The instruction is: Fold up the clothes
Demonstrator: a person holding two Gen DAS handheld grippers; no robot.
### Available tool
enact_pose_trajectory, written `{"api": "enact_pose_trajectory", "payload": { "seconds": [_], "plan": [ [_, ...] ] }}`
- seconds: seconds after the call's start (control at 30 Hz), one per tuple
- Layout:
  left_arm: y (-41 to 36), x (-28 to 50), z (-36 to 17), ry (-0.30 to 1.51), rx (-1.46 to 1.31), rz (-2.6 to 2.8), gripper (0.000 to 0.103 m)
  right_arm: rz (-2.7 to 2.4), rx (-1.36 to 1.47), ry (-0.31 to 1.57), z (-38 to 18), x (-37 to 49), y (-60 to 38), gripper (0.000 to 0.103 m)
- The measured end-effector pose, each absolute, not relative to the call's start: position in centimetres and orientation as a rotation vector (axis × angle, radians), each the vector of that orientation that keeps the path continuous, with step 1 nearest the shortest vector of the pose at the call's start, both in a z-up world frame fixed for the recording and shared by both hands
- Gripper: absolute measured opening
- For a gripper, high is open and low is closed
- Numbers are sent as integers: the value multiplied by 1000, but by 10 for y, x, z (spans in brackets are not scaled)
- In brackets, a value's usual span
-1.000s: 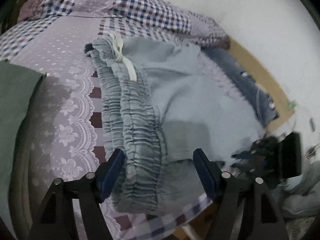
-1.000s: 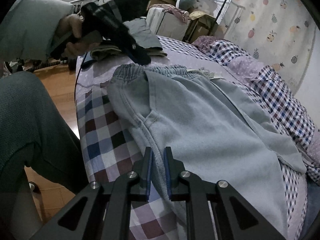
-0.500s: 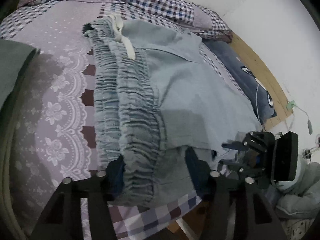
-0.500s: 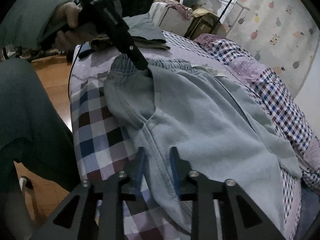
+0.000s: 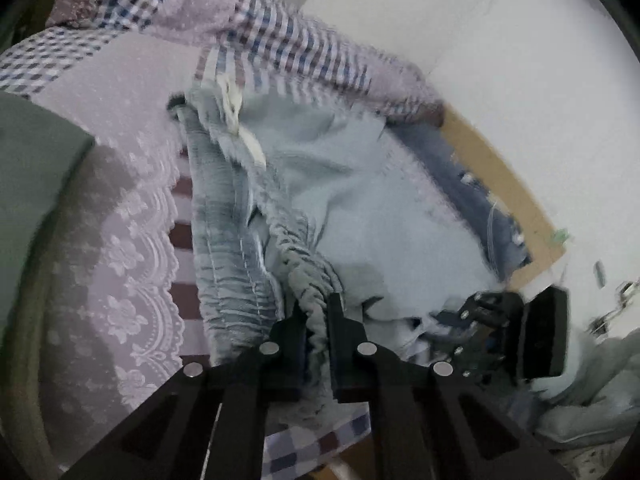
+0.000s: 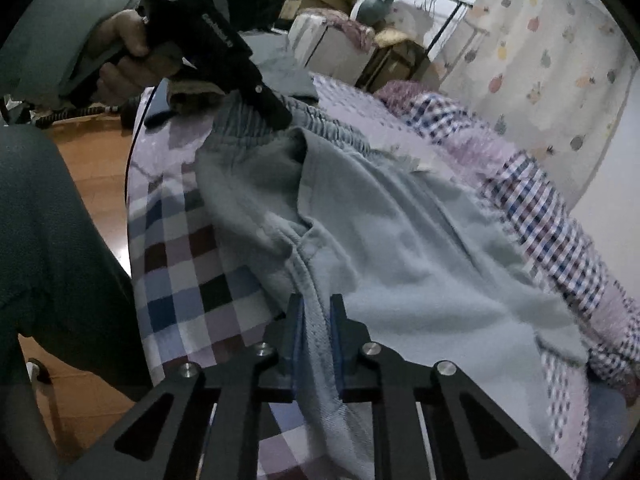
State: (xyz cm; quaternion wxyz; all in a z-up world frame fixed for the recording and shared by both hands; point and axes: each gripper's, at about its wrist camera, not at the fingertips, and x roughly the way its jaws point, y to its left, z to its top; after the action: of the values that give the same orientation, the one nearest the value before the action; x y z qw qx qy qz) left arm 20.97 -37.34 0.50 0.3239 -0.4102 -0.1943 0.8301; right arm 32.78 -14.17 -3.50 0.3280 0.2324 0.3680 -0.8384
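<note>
A bed (image 6: 176, 276) covered in a checked patchwork sheet carries everything here; a lilac lace-patterned panel (image 5: 120, 216) runs along one part of it, and a crumpled checked quilt (image 5: 280, 44) is heaped toward its far edge by the white wall.

One garment is being worked: a pair of pale blue-grey sweatpants (image 6: 400, 248), soft fleece-like cloth, lying across the bed with the waist near the bed's side edge. Its elastic waistband (image 5: 228, 248) is tightly gathered into ridges, with one white drawstring (image 5: 240, 128) lying at its far end. The upper layer of the waist is lifted off the lower one, so the band gapes open and the cloth bunches into folds.

Two grippers are in play. The left gripper (image 5: 318, 320) is held low over the bed's near edge, its jaws drawn almost together and pinching the raised upper layer of the waistband. In the right wrist view the person's left hand (image 6: 120, 60) shows in a grey sleeve, wrapped around that tool's handle and angling it down onto the waist. The right gripper (image 6: 316, 320) sits further along the pants at the bed's side edge, its jaws nearly closed on a ridge of side seam, which runs between the blue pads (image 6: 298, 340).

One dark green folded garment (image 5: 28, 184) lies on the bed left of the waistband.
</note>
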Motion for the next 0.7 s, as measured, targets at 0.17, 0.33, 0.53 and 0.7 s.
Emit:
{"api": "enact_pose_trajectory", "payload": {
  "seconds": [0.17,0.33,0.53,0.7],
  "plan": [
    [-381,225,26,-485,-991,2167,6,-2187,568,1027,-30,340,-152,12],
    [-366,248,40,-356,-943,2105,6,-2131,568,1105,-38,355,-158,12],
    [-383,257,10,-367,-1020,2085,6,-2103,552,1116,-21,380,-152,12],
    [-406,259,-33,-467,-1081,2076,6,-2010,611,1161,-44,397,-149,7]
  ]
}}
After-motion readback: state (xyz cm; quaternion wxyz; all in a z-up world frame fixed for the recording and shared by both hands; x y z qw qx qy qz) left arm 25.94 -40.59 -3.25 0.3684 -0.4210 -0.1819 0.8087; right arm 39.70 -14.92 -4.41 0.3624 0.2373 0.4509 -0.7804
